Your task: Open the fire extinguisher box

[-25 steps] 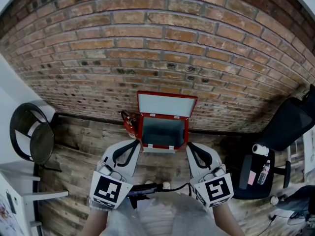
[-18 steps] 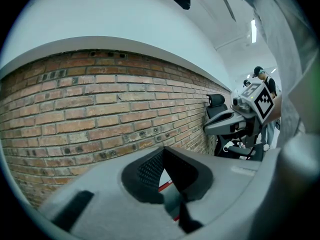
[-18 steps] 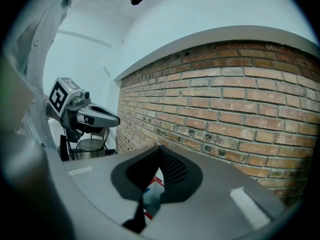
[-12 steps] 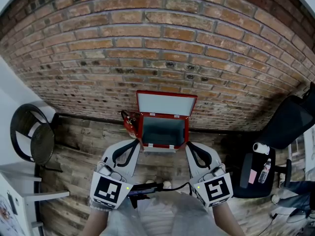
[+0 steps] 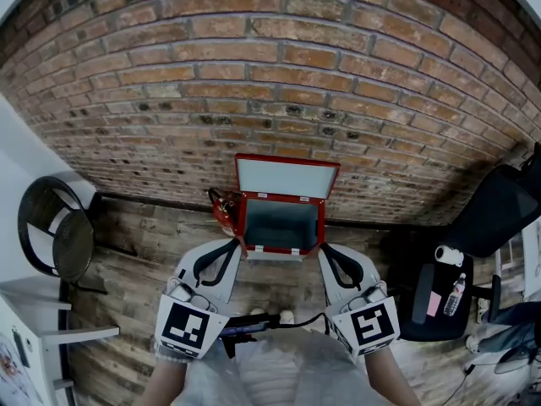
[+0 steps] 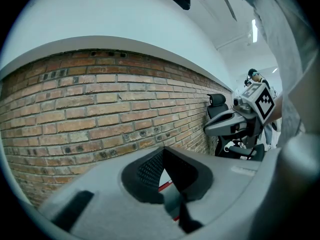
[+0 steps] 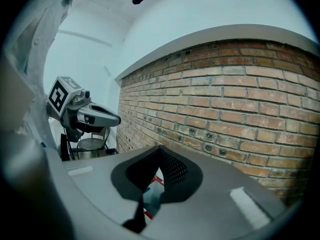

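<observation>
The red fire extinguisher box (image 5: 281, 227) stands on the wooden floor against the brick wall, its lid (image 5: 286, 178) raised and leaning back on the bricks. The inside looks dark and bare. A red extinguisher (image 5: 223, 211) stands just left of the box. My left gripper (image 5: 236, 244) hovers shut at the box's front left corner, holding nothing. My right gripper (image 5: 324, 249) hangs shut off the front right corner, also with nothing held. In the left gripper view the jaws (image 6: 163, 150) meet at the tips, with a sliver of the red box (image 6: 167, 184) behind. The right gripper view shows the same (image 7: 160, 148).
The brick wall (image 5: 270, 74) fills the back. A round black chair (image 5: 59, 235) stands at the left, and a black office chair (image 5: 490, 214) with a small bottle (image 5: 454, 294) near it at the right. A white cabinet edge (image 5: 25, 345) sits at the lower left.
</observation>
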`<state>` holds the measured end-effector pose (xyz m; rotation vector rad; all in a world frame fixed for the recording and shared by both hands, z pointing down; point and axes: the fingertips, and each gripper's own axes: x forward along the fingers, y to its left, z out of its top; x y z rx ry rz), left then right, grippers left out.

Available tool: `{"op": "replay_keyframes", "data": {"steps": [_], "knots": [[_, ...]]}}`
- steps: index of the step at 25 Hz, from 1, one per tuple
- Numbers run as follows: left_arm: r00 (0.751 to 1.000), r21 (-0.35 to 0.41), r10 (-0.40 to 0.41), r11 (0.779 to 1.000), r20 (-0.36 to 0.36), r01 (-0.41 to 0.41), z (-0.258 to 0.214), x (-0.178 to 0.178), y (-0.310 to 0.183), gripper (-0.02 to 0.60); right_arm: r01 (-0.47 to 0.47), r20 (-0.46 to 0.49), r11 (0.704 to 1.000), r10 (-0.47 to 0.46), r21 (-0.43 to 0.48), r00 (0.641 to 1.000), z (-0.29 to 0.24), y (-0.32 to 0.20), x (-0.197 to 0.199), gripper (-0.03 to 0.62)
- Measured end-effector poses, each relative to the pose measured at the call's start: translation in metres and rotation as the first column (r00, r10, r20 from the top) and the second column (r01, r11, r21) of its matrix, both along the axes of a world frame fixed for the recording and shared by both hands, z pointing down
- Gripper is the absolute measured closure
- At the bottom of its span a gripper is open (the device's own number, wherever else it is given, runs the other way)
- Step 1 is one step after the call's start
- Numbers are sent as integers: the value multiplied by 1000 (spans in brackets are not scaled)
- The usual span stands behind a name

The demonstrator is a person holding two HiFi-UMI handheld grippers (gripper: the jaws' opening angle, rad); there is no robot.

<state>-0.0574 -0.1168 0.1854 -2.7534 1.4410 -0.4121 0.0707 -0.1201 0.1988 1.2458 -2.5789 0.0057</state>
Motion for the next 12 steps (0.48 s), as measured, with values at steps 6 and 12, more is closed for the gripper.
{"op": "replay_keyframes", "data": {"steps": [6,12], "knots": [[1000,-2,0,1000,2,0,1,-1,-1,583,2,-3,1000,-2,1,1000,1,-1,-1,589],[1000,0,-4,1000,2,4,1,-2,-4,583,3,-6,1000,-3,-5,1000,2,-1,-2,589]]}}
